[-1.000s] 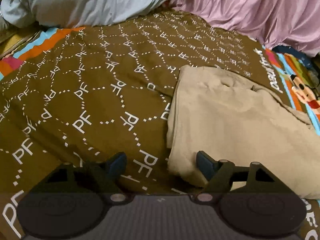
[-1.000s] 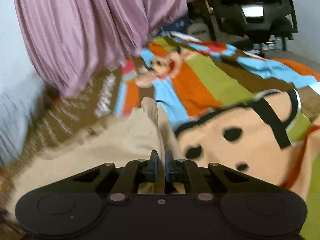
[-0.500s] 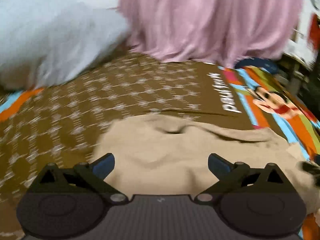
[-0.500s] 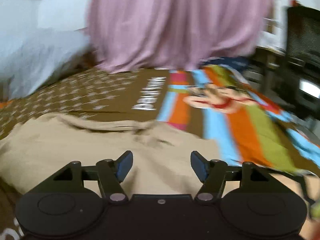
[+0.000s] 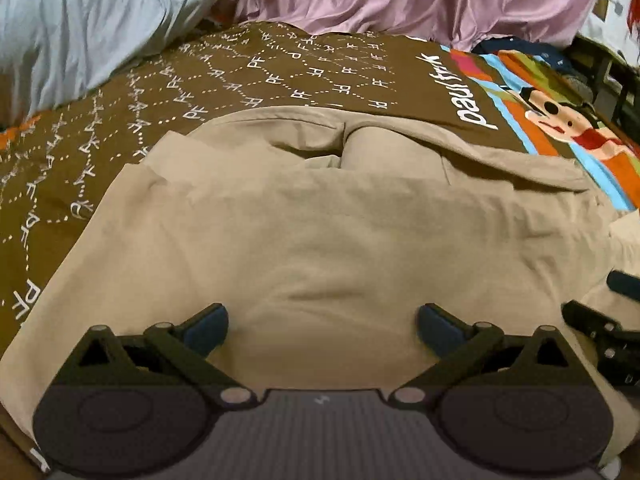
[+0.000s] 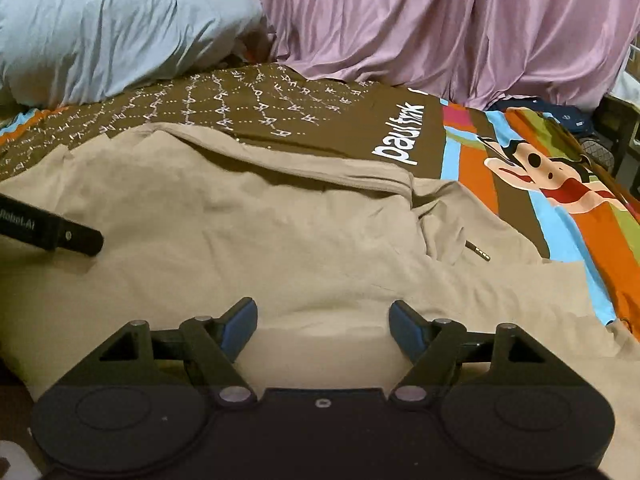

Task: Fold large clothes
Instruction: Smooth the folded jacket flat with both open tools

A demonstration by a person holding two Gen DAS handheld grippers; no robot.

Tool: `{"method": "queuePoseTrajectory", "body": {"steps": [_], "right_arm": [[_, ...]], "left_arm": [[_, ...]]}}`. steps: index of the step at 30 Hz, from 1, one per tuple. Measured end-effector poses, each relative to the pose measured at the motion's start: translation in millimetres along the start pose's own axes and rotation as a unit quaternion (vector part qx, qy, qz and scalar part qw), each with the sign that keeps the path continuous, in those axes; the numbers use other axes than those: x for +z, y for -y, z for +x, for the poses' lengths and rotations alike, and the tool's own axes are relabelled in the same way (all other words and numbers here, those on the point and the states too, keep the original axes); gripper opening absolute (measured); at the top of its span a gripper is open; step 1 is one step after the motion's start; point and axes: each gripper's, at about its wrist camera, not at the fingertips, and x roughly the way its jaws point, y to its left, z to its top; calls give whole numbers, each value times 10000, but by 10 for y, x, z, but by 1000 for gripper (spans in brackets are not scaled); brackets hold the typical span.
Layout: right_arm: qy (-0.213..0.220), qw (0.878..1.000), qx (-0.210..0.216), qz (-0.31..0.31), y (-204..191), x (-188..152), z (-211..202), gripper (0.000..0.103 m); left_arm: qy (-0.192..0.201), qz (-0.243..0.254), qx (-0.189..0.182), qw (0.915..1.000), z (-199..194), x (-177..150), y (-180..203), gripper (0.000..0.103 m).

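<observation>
A large beige garment (image 5: 340, 232) lies partly folded on the bed; it also fills the right wrist view (image 6: 248, 248), with a metal zipper pull (image 6: 478, 251) near its right fold. My left gripper (image 5: 322, 326) is open and empty, just above the garment's near edge. My right gripper (image 6: 322, 320) is open and empty over the garment's near part. The right gripper's body shows at the right edge of the left wrist view (image 5: 600, 336); part of the left gripper shows at the left of the right wrist view (image 6: 52, 232).
The bed has a brown patterned cover (image 5: 248, 72) with a colourful cartoon monkey print (image 6: 552, 184) on the right. A grey-blue pillow (image 6: 104, 28) lies at the back left, a mauve curtain (image 6: 440, 20) hangs behind.
My right gripper has opened and let go of the garment. Both grippers swung round and now face the garment side by side from its near edge.
</observation>
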Motion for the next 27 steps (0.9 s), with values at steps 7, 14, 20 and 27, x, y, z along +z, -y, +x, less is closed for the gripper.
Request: {"method": "queuePoseTrajectory", "body": {"steps": [7,14,20,27], "right_arm": [[-39,10000,28,86,20,-24,6,79],[400,9963,-583,483,177,27,-373,87],[-22,9944,-717,777,307,-119,-150,88],[-50,9941,-713,821,311,-129,-135,90]], "left_arm": [[-95,-188,-28,9998,-52,74,-76,102],[-136,-817,73,9965,-243,49,-351,102],[-155,-436,258,9986,-132,8,-238,102],[-110,-336,300,9989,-146,-39,-197,103]]}}
